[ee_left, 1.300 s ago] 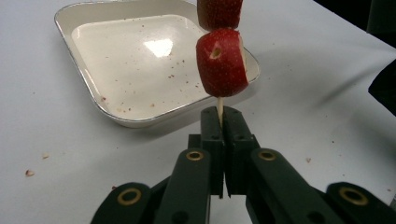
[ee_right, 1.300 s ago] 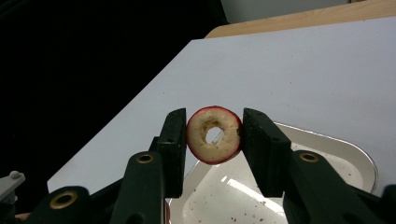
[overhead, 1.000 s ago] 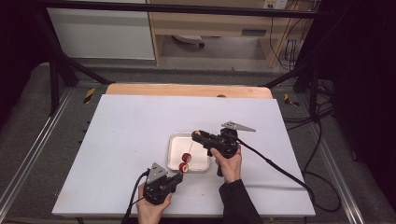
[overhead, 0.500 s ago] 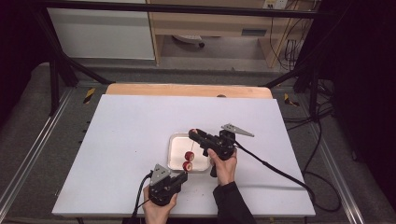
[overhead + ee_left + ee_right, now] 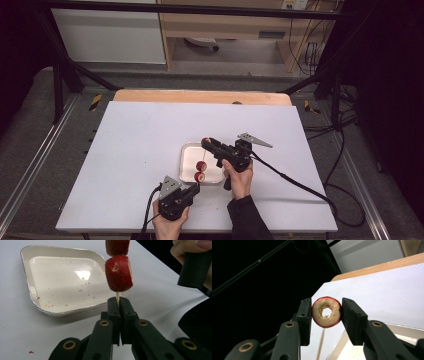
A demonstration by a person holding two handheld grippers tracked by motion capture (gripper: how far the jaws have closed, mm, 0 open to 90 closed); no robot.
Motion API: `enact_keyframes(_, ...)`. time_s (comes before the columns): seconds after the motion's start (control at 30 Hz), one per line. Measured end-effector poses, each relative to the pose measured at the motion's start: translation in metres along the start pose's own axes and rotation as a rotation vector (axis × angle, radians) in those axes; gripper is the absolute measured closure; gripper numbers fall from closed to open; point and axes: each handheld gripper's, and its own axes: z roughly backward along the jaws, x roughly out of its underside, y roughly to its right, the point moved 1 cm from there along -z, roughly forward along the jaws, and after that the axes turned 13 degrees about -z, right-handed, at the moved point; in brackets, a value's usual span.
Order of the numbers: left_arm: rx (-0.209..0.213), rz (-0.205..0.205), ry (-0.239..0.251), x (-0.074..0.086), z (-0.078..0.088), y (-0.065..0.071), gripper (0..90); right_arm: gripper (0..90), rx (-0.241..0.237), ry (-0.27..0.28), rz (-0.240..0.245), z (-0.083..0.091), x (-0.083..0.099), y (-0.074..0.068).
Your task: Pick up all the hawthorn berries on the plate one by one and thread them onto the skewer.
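Skewer work is sitting at the near middle of the white table [image 5: 150, 150], so start at your left. Your left gripper [image 5: 192, 188] is resting low near the front edge, and its jaws are pressing together on the bare lower end of a thin wooden skewer [image 5: 117, 298]. In the left gripper view the stick is rising straight out from between the two black pads, with one red fruit piece [image 5: 119, 273] threaded just above the jaws and a second red piece [image 5: 117, 247] sitting right above it, the two nearly touching. From the high view those two pieces are showing as red dots [image 5: 199, 176] over the near right part of the tray.

Moving on, the shallow white tray [image 5: 186, 150] is lying just beyond the left gripper's tip; its floor is speckled with small red crumbs, as the left gripper view is showing [image 5: 32, 285].

Further right, your right gripper [image 5: 206, 142] is hanging above the tray's far right corner, pointing left. Its jaws are clamping a cored fruit ring [image 5: 326, 312], red-skinned with pale flesh and a hole through the middle, one pad pressing on each side. The ring is being held in the air, apart from the skewer; in the right gripper view a pale blurred stick is showing below it.
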Motion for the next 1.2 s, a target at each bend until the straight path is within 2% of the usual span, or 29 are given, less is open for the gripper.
enact_keyframes(0.27,-0.001,0.021,0.012,0.000,-0.001,0.001,88.2,62.0,-0.008,-0.005,-0.016,-0.001,0.002,0.001)
enact_keyframes(0.43,0.001,0.065,0.040,-0.001,-0.003,0.002,88.2,61.9,-0.011,-0.011,-0.026,-0.003,0.006,0.001)
enact_keyframes(0.6,0.003,0.083,0.038,0.000,-0.007,0.002,88.3,62.0,-0.007,-0.009,-0.034,-0.003,0.009,0.001)
enact_keyframes(0.87,0.000,0.079,0.058,0.001,-0.007,0.005,88.4,62.1,0.003,-0.021,-0.043,-0.001,0.007,0.000)
enact_keyframes(1.0,-0.010,0.104,0.111,-0.002,-0.001,0.001,88.5,62.1,0.032,-0.062,-0.010,0.000,0.007,0.002)
enact_keyframes(1.07,-0.011,0.111,0.085,-0.004,-0.003,-0.001,88.4,62.1,0.013,-0.092,-0.034,-0.003,0.013,0.004)
enact_keyframes(1.2,-0.018,0.105,0.066,-0.003,-0.006,-0.003,88.4,62.1,0.023,-0.098,-0.037,-0.006,0.019,0.006)
